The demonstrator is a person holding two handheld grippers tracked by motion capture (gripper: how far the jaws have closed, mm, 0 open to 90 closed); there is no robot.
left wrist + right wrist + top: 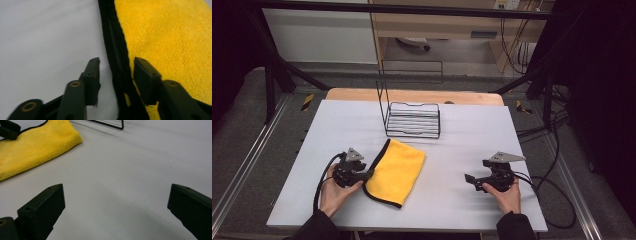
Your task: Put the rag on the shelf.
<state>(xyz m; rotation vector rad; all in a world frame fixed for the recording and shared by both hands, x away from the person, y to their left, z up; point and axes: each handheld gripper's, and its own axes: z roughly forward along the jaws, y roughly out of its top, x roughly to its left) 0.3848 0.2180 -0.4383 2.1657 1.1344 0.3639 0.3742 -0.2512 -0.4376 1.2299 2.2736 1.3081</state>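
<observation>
The folded yellow cloth (395,171) with its black edging lies flat on the white surface (462,145), left of centre and nearer than the black wire rack (413,119) at the far middle. The left hand-held gripper (116,75) sits at the cloth's left edge, jaws partly apart and straddling the black hem without pressing it. Well apart to the right, the right hand-held gripper (116,205) rests with jaws wide, nothing between them but bare surface.

Yellow cloth (170,40) cropped at frame edges
</observation>
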